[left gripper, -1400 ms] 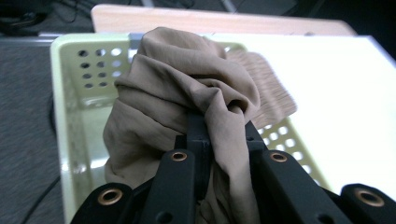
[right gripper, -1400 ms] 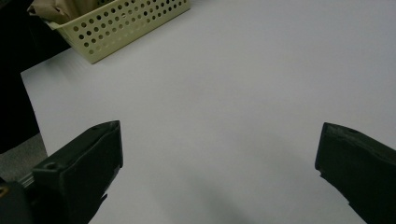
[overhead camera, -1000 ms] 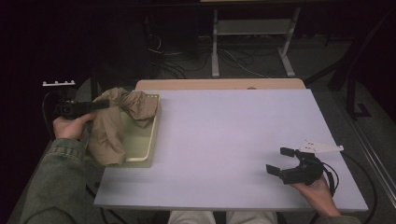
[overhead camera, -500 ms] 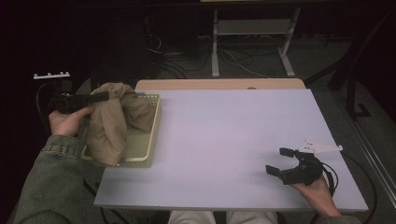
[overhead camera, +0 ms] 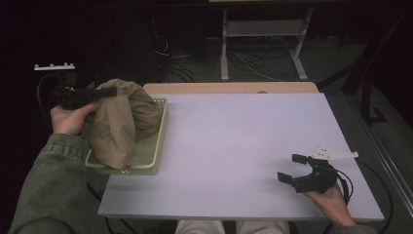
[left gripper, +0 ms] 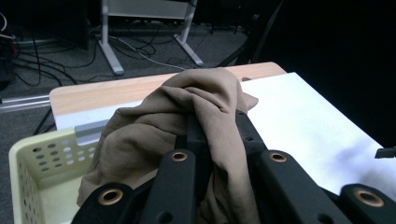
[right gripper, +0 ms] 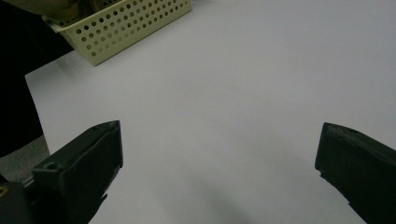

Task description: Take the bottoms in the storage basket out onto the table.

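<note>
high view shows the left tool [overhead camera: 104,92], pinching the tan cloth [overhead camera: 119,124], has lifted it higher so it now hangs over the left basket [overhead camera: 158,141], nearly free; right tool [overhead camera: 293,168] rests spread.

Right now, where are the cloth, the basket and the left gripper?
cloth [overhead camera: 119,122], high view, on the hanging brown folds.
basket [overhead camera: 158,141], high view, on the right rim of the perforated yellow wall.
left gripper [overhead camera: 109,91], high view, at the black jaw tips clamped on the cloth's top.
</note>
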A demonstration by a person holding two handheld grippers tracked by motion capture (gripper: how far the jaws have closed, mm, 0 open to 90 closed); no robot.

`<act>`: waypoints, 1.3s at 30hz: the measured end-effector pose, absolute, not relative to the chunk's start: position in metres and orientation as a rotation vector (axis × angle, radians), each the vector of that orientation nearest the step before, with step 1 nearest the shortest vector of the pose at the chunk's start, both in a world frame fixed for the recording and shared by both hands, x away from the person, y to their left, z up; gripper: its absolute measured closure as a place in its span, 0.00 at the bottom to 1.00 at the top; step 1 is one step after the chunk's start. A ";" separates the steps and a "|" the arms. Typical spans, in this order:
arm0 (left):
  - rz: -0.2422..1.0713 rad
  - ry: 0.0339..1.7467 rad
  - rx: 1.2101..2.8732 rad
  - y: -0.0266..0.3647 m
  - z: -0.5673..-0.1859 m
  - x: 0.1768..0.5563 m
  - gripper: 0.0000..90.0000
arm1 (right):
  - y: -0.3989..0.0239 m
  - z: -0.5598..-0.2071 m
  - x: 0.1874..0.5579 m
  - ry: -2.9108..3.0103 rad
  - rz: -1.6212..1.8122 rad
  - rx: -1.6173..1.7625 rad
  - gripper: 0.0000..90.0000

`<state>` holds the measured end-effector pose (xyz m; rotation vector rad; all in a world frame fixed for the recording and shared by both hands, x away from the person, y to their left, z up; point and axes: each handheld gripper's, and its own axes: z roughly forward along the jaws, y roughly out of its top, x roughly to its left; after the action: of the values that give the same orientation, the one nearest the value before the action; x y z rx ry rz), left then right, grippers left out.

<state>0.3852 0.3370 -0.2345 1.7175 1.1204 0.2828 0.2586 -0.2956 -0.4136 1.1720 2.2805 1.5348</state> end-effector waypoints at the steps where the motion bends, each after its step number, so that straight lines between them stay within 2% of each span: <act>1: 0.282 1.112 1.718 0.336 -0.232 0.386 0.89 | -0.296 -0.414 0.259 2.279 1.535 1.172 0.01; 39: 0.359 0.967 1.750 0.301 -0.153 0.378 0.89 | -0.296 -0.413 0.258 2.269 1.565 1.168 0.01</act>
<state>0.3779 0.3011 -0.1532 1.7503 0.9669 0.3590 0.2584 -0.2964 -0.4134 1.1683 2.2688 1.5651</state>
